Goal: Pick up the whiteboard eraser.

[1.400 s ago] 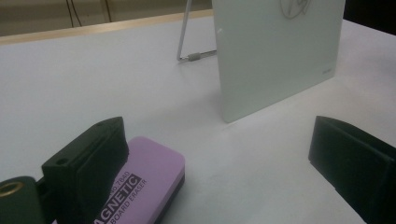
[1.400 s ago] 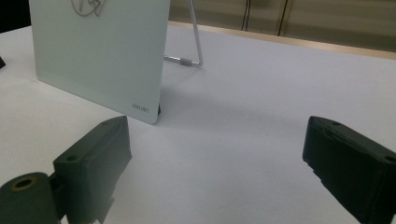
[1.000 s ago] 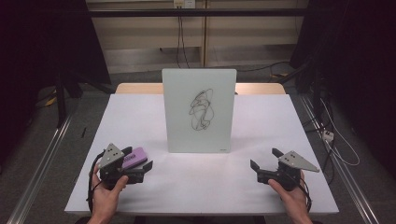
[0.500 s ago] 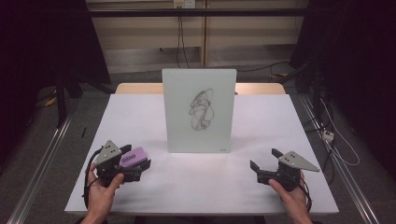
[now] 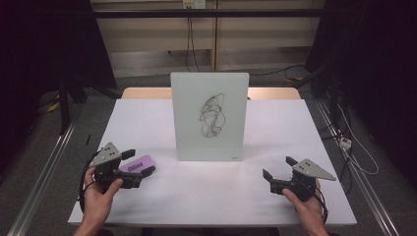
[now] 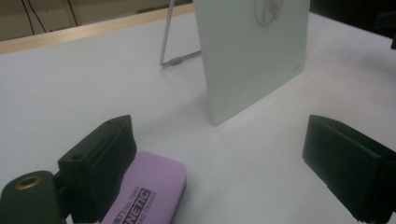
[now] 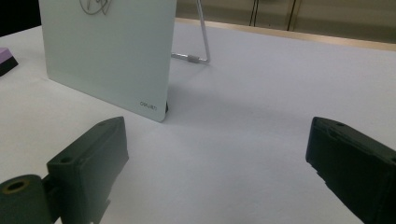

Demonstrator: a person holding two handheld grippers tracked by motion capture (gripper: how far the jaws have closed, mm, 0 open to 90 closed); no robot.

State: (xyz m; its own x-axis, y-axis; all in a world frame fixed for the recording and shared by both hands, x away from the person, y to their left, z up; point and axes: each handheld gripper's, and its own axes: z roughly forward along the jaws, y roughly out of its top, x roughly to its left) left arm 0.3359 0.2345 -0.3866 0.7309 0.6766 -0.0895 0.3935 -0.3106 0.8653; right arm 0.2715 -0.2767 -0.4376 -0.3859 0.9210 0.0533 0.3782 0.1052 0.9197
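The left gripper (image 5: 135, 167) sits at the near left of the table (image 5: 275, 196), held in the person's left hand (image 5: 101, 196). Its jaws stand wide apart and have just been closing a little. A purple eraser (image 5: 136, 163) lies between them. In the left gripper view the eraser (image 6: 147, 193) rests flat on the table against the inner face of the jaw on the left of that view. A broad stretch of bare table separates the eraser from the other jaw, so the pads do not clamp it. Black printed letters run along the eraser's top.

Beyond that gripper, toward the middle of the table, a white board (image 5: 210, 115) stands upright on a thin wire stand (image 6: 170, 44). The board carries a dark scribble (image 5: 211, 114) on its front. The board is well apart from the eraser, up and to the right in the high view.

The right gripper (image 5: 278, 169) rests at the near right of the table in the person's right hand (image 5: 305, 204). Its jaws are spread wide with only bare table between them. In the right gripper view the board (image 7: 109, 51) stands ahead and to the left of the jaws.
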